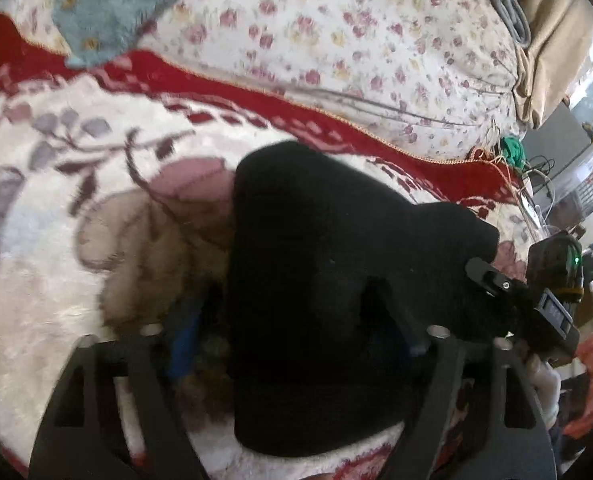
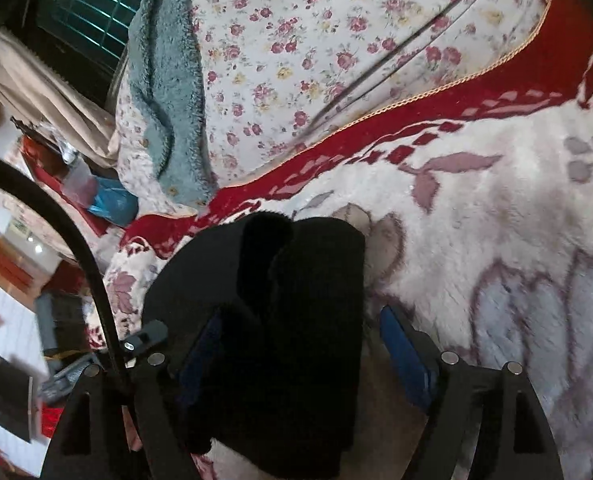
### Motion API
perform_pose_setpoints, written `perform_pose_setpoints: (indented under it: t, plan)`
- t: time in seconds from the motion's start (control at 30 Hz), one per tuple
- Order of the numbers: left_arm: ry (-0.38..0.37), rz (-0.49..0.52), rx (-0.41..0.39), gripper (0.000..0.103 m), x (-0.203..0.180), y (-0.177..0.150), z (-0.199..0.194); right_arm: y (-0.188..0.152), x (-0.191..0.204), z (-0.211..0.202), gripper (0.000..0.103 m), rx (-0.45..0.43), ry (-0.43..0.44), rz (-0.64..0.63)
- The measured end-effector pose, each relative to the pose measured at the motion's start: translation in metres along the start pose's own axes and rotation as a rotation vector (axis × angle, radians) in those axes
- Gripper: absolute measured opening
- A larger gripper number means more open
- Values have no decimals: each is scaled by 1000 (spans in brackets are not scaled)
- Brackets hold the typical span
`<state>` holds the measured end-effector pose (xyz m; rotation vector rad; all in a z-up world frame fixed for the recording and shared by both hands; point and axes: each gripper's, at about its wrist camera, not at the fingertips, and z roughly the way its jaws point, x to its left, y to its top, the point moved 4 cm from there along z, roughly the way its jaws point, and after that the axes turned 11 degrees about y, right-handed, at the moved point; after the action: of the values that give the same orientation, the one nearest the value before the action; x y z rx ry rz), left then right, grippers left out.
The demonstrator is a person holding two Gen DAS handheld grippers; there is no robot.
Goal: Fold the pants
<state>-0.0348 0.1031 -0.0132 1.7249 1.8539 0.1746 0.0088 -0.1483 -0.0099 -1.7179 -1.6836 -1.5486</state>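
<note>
The black pants (image 1: 320,280) lie bunched in a thick folded bundle on a white floral blanket (image 1: 56,280). My left gripper (image 1: 292,336) stands over the bundle with its jaws spread wide, one finger on each side of the cloth. The right gripper's body (image 1: 552,304) shows at the bundle's right end in the left wrist view. In the right wrist view the pants (image 2: 296,320) fill the space between the blue-padded fingers (image 2: 404,352) of my right gripper (image 2: 296,344), which is open around them. The folded edge points away from me.
A rose-print quilt (image 1: 356,40) and a teal fleece blanket (image 2: 164,92) are heaped behind the blanket's red border (image 2: 496,76). The bed's edge, with cluttered floor and furniture (image 2: 24,320), lies left of the right gripper. A black cable (image 2: 76,248) arcs there.
</note>
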Motion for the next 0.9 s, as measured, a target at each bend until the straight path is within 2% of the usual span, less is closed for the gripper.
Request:
perform_pose_setpoints:
  t: [0.07,0.1,0.17,0.2,0.23,0.3,0.4,0.53,0.63,0.77,0.83,0.9]
  plan:
    - [-24,-11,-23,88,-1,2,1,1,1,4,78,8,27,-4]
    - [-22,-9,-29,89,-2,3,2,2,2,7,76,8,47,-18]
    - [7,21,-44,89,-8,2,5,0,6,12,69,2,30,-56]
    - [33,61,-53,71,-13,1,4,0,7,12,63,2,33,-60]
    - [23,93,-58,68,-19,0,0,0,9,9,55,-6,40,-56]
    - [23,88,-69,51,-18,3,-9,3,15,3,46,-13,55,-56]
    - [-19,56,-69,41,-7,11,-28,11,43,-2,40,-21,103,-100]
    - [13,37,-134,41,18,22,-65,15,84,18,39,15,143,-170]
    - [44,-16,-167,41,52,32,-98,17,110,49,39,34,226,-163]
    - [147,-63,-189,41,103,36,-126,9,138,101,39,86,289,-171]
    - [209,-109,-168,48,131,34,-122,2,143,137,41,132,278,-169]
    - [324,-199,-85,57,167,28,-105,-7,135,171,44,202,157,-182]
